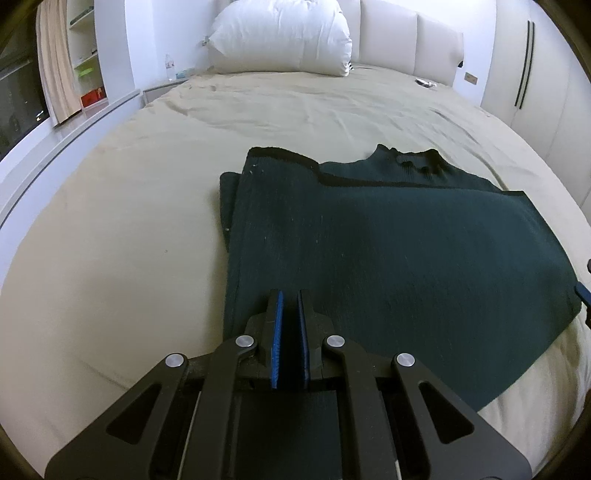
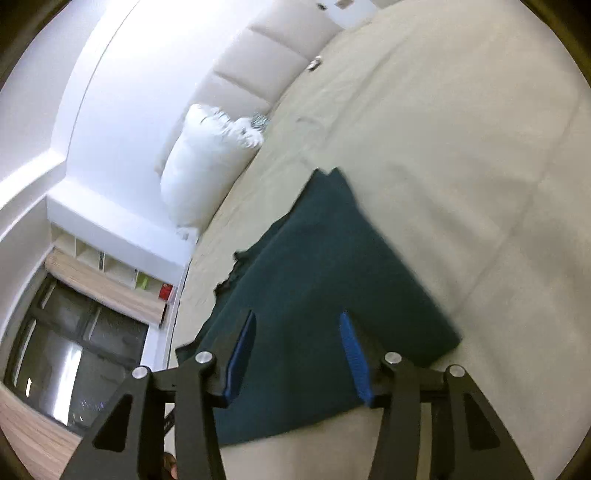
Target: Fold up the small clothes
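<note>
The left claw was pointed steeply down at the bed, near its front edge. Its two blue pads were set almost together, with only a thin dark slit seen between them. Nothing was seen held in that slit. The tips were seen over the near part of the green sweater; if they touched it could not be told.

The right claw was tipped down only a little and was rolled far to one side, so the room was seen slanted in its view. Its blue pads were set about half open, well apart from each other. Nothing was pinched between them. The sweater was seen past the gap, under the open tips, and the pads were not pressed on it.

The sweater was laid flat in the middle of the bed, toward the front edge. It was folded over itself, with a black-trimmed edge lying across the top layer. Its neck was turned toward the head of the bed. A white pillow was propped at the head edge, against the padded headboard, well apart from the sweater.
</note>
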{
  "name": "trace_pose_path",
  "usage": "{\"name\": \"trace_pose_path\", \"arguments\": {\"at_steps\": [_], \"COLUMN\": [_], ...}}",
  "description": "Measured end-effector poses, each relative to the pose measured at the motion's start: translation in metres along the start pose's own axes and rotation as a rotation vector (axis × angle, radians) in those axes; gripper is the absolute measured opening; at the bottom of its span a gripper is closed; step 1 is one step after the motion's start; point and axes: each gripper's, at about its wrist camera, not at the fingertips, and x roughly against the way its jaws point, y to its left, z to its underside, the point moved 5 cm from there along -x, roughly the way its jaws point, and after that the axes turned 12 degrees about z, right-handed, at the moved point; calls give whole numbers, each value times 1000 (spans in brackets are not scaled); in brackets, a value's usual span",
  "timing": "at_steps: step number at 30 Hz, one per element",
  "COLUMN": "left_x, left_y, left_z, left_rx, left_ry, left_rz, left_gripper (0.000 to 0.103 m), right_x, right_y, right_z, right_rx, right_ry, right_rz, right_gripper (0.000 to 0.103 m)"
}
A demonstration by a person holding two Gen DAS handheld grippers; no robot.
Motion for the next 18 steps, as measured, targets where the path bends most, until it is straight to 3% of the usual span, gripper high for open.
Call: {"name": "trace_pose_path", "arguments": {"at_steps": [8, 13, 18], "left_x": [11, 16, 33], "left_y": [0, 5, 19], "left_z": [8, 13, 19], "left_rx": [-2, 8, 85], "left_ry": [11, 15, -2], "left_rz": [-1, 5, 49], "left_gripper": [8, 8, 8], "right_x": [-38, -65, -46], "right_y": [52, 43, 24], "right_z": [44, 57, 49], "right_rx": [170, 174, 131], "right_ry": [173, 267, 199], "right_rz": [-104, -54, -6], "right_gripper": [56, 59, 56]}}
